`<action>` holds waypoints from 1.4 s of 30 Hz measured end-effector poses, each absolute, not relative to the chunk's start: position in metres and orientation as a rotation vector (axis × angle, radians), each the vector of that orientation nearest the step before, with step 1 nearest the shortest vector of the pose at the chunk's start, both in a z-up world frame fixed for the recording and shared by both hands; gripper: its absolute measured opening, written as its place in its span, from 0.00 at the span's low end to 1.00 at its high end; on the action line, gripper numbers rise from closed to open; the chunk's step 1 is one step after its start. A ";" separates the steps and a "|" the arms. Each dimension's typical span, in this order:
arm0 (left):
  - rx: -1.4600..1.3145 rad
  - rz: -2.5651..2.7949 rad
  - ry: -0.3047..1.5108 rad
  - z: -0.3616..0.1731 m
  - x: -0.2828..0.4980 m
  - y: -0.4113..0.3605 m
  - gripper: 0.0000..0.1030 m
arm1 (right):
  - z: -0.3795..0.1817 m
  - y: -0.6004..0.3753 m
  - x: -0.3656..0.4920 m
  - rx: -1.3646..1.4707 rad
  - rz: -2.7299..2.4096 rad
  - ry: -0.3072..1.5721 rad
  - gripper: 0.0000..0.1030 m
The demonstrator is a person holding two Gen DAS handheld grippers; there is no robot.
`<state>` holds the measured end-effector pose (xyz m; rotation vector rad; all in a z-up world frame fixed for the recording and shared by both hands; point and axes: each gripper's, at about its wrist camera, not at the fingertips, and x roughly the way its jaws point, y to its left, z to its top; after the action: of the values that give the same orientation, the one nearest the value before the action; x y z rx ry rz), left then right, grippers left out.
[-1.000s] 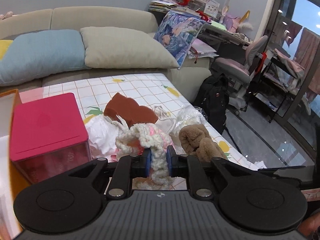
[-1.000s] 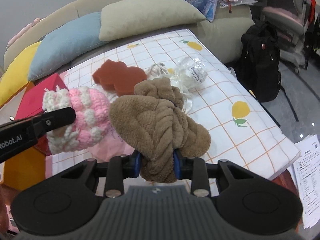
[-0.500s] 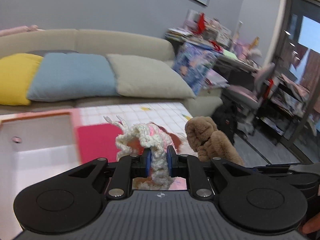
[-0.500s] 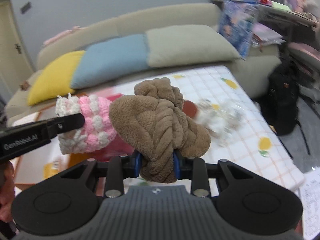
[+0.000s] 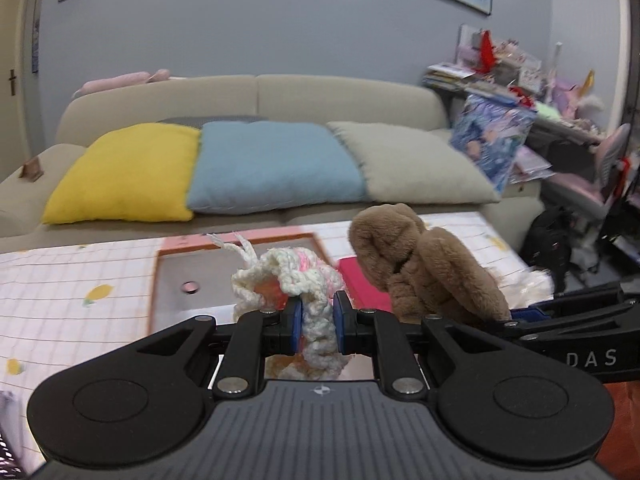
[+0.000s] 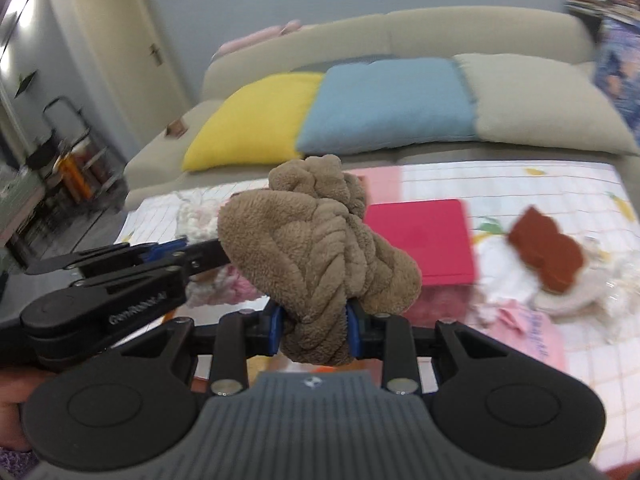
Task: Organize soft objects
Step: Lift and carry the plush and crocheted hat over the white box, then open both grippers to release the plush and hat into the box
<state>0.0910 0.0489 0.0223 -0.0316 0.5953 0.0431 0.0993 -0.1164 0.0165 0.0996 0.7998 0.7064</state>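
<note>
Over the last second we have swung both loads leftward, away from the clutter by the red box (image 6: pixel 420 236) and toward the open tray (image 5: pixel 192 276). The left gripper (image 5: pixel 316 322) is clamped on the crocheted piece (image 5: pixel 288 280); the right gripper (image 6: pixel 316 330) is clamped on the brown plush (image 6: pixel 316 248). Both items hang above the table (image 5: pixel 60 292), probably ready for depositing.

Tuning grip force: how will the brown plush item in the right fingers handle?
The brown plush item probably squashes easily: it narrows where the right gripper pinches it. Likely light, since it bulges upward without drooping. Its fuzzy ribbed pile probably resists slipping.
</note>
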 end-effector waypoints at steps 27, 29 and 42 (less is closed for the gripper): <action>0.305 0.101 0.878 -0.053 0.137 0.093 0.17 | -0.053 0.027 0.146 -0.468 0.719 0.908 0.31; 0.319 0.094 0.896 -0.057 0.139 0.094 0.18 | -0.057 0.029 0.146 -0.494 0.722 0.921 0.33; 0.317 0.107 0.957 -0.059 0.133 0.096 0.50 | -0.064 0.030 0.152 -0.521 0.757 0.947 0.52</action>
<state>0.1332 0.0963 -0.0594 0.3174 0.9574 0.1067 0.1516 0.0296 -0.0637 -0.5215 0.9475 0.7574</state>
